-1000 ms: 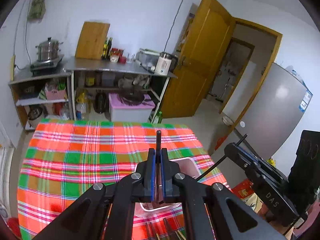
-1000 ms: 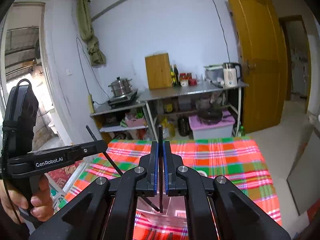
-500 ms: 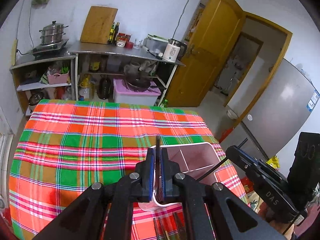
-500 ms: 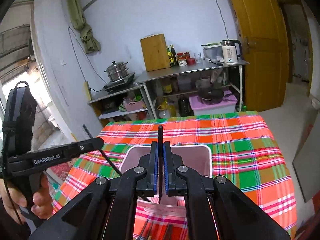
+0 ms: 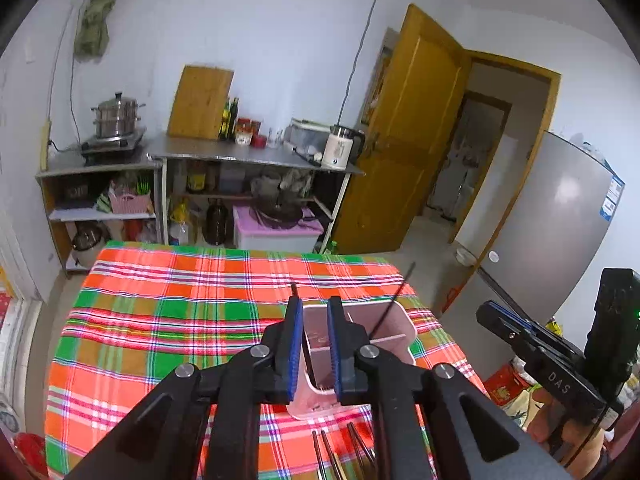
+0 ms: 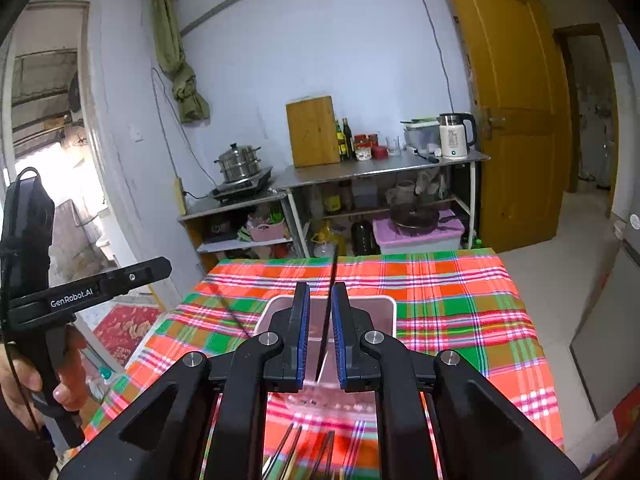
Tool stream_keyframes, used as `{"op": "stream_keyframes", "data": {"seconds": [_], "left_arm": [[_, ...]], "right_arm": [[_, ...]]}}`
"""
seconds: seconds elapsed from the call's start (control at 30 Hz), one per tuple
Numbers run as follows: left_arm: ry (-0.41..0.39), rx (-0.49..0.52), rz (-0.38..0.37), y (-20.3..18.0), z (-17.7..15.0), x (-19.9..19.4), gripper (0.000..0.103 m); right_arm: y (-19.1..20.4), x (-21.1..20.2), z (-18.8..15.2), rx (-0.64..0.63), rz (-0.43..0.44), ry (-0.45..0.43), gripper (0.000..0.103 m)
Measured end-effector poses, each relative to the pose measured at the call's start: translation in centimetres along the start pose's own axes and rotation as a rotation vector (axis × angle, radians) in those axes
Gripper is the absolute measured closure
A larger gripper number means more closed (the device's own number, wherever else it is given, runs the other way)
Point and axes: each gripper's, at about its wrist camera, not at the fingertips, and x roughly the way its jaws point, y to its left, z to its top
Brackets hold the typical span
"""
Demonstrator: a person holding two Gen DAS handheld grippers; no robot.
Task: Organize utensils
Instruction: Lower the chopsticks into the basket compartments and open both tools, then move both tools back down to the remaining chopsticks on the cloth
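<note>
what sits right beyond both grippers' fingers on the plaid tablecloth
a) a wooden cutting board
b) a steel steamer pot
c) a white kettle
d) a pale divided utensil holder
d: the pale divided utensil holder stands on the plaid tablecloth right ahead of the left gripper, and of the right gripper in its own view; a black chopstick stands between the right fingers, and pot, board and kettle are back on the shelves.

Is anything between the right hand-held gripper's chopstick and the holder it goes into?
Nothing visible. The right hand-held gripper has just been opening its jaws; the chopstick stands loose between them, with its lower end already inside the open top of the pink holder.
</note>
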Motion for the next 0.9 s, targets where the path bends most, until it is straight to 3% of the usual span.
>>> {"op": "stream_keyframes", "data": {"seconds": [0.23, 0.37, 0.67, 0.9], "left_arm": [[-0.027, 0.026, -0.022, -1.5, -4.0, -4.2, 0.091], [-0.004, 0.031, -0.034, -2.0, -7.4, -5.1, 0.091], [0.064, 0.013, -0.03, -1.8, -14.1, -5.6, 0.091], [0.119, -0.001, -0.02, -1.1, -16.8, -4.9, 0.091]], "right_arm": [[0.3, -4.1, -2.8, -0.008, -0.013, -0.019, 0.092], [0.1, -5.9, -4.8, 0.008, -0.02, -0.005, 0.092], [-0.1, -7.4, -9.2, 0.031, -0.008, 0.071, 0.092], [-0.3, -6.8, -12.0, 0.049, -0.008, 0.129, 0.092]]}}
